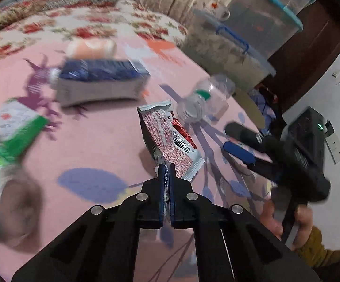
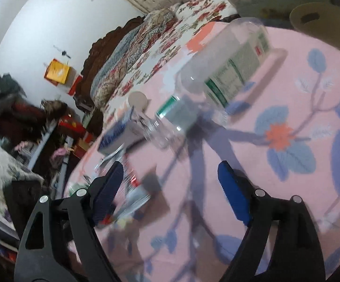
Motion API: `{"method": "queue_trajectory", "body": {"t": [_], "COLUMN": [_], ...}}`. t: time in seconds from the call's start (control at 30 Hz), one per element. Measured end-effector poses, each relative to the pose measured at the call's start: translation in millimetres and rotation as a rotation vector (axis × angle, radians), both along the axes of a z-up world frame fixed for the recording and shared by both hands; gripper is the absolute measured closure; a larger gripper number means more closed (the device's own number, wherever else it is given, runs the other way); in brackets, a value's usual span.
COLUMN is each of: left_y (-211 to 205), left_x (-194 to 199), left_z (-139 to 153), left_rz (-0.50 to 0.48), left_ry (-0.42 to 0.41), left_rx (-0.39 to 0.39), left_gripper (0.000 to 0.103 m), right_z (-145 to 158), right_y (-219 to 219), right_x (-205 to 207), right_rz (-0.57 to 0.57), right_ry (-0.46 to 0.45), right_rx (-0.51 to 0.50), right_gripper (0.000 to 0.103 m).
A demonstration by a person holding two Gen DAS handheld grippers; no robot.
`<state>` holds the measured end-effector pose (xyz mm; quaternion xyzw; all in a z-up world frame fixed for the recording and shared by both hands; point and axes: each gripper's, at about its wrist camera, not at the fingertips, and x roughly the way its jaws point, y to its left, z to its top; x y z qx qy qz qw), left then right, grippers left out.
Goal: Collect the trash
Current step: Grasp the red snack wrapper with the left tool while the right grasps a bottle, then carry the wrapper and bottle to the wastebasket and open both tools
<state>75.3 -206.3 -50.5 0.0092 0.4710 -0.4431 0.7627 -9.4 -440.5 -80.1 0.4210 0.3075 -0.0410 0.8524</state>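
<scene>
My left gripper (image 1: 167,167) is shut on the corner of a red and white snack wrapper (image 1: 170,138) and holds it above the pink floral bedsheet (image 1: 99,141). A clear plastic bottle (image 1: 205,98) with a green label lies on the sheet just beyond the wrapper. In the right wrist view the same bottle (image 2: 217,75) lies ahead of my right gripper (image 2: 172,171), which is open and empty above the sheet (image 2: 287,176). The right gripper also shows in the left wrist view (image 1: 238,141), at the right.
A blue and grey box (image 1: 99,82), a green and white carton (image 1: 17,122) and a green can (image 1: 1,188) lie on the sheet. Clear storage bins (image 1: 252,35) stand at the back right. A beige stool (image 2: 322,23) stands beyond the bed edge.
</scene>
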Motion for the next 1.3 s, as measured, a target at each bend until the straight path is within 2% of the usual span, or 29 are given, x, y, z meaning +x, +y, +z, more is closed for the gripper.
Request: {"method": "queue_trajectory", "body": {"t": [0.13, 0.17, 0.3, 0.4, 0.43, 0.47, 0.57, 0.77, 0.87, 1.1, 1.23, 1.3], "left_y": [29.1, 32.5, 45.5, 51.0, 52.5, 53.3, 53.9, 47.6, 33.0, -26.3, -66.8, -85.1], "left_x": [-7.8, -8.4, -10.4, -8.8, -7.6, -8.1, -10.9, -14.7, -16.7, -19.1, -18.0, -16.7], "left_z": [12.7, 13.5, 13.8, 11.9, 11.7, 11.7, 13.0, 19.8, 21.5, 23.5, 30.0, 34.0], "left_rz": [0.019, 0.021, 0.025, 0.029, 0.031, 0.032, 0.034, 0.026, 0.001, -0.084, -0.122, -0.139], "left_ry": [-0.041, -0.042, -0.040, -0.028, -0.023, -0.023, -0.036, -0.058, -0.065, -0.063, -0.081, -0.090], "left_rx": [-0.027, -0.030, -0.042, -0.050, -0.055, -0.057, -0.057, -0.049, -0.032, 0.002, 0.019, 0.019], "left_gripper": [0.100, 0.100, 0.100, 0.100, 0.100, 0.100, 0.100, 0.100, 0.100, 0.100, 0.100, 0.100], "right_z": [-10.4, -11.7, -10.2, -6.4, -5.3, -6.2, -12.3, -18.4, -20.5, -26.5, -35.3, -36.2], "right_y": [-19.6, -23.1, -32.3, -27.7, -25.8, -22.6, -22.3, -12.9, -13.2, -38.4, -55.9, -62.1], "right_x": [33.1, 40.5, 64.7, 79.0, 81.2, 86.4, 84.4, 46.0, 17.1, -35.1, -48.0, -53.2], "right_rz": [-0.056, -0.091, -0.183, -0.208, -0.208, -0.194, -0.169, -0.077, -0.037, -0.023, -0.046, -0.053], "right_ry": [0.019, 0.029, 0.063, 0.089, 0.099, 0.116, 0.100, 0.061, 0.023, -0.101, -0.178, -0.202], "right_rx": [0.220, 0.228, 0.225, 0.159, 0.138, 0.121, 0.119, 0.168, 0.235, 0.412, 0.524, 0.546], "right_gripper": [0.021, 0.022, 0.022, 0.023, 0.027, 0.044, 0.049, 0.056, 0.057, 0.057, 0.058, 0.058]}}
